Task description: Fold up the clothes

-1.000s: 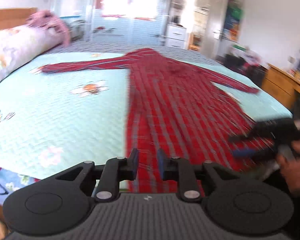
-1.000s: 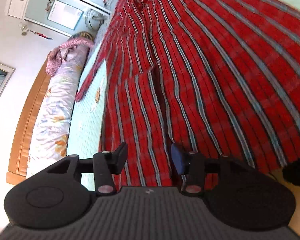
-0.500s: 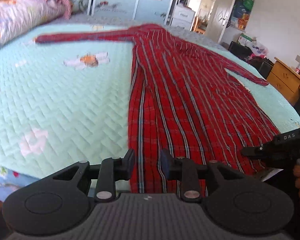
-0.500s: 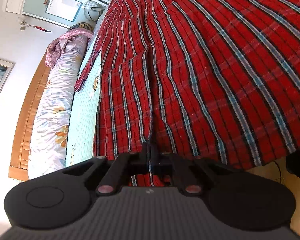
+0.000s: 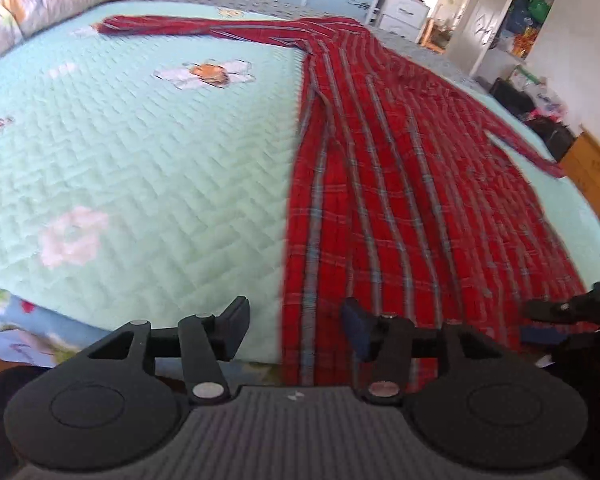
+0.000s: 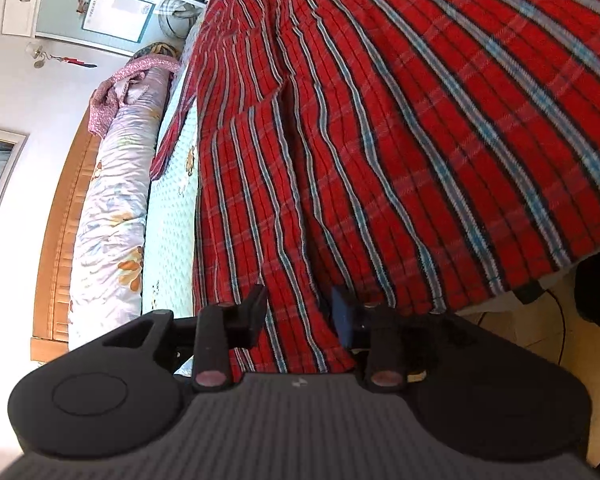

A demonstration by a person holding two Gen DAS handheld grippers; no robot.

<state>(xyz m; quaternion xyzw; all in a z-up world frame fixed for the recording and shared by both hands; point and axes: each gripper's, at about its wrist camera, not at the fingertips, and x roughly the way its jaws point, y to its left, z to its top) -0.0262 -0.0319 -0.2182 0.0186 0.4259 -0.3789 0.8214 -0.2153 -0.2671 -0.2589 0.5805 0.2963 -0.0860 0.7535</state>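
Two gripper changes matter most here, and both happen at the near hem of the red plaid shirt [image 5: 380, 184], which lies flat and face-down-long across the pale green quilted bedspread [image 5: 140, 160] with one sleeve stretched out toward the far side of the bed and the other angling off the opposite way. Your left gripper [image 5: 296, 330] has come lower and nearer to the shirt's hem than it was a second ago, and its jaws have just been opening; they now stand apart with the shirt's side edge running between them, the pads not pressing on it. Your right gripper [image 6: 300, 312], which pinched fully together half a second ago, has just been opening again; its jaws now stand apart astride a lengthwise crease in the cloth near the hem, and nothing is clamped. By my reading, that means neither corner is secured yet, so the first fold has not begun and you are lining up both grips at the hem. The shirt looks like thin woven cotton, soft and limp, with blue and white stripes over red and shallow ripples along its length. Beneath the shirt, the bedspread is stitched in a herringbone pattern with flower patches. Beyond the shirt's far sleeve lies a floral rolled duvet [image 6: 112, 208], plump and cylindrical.
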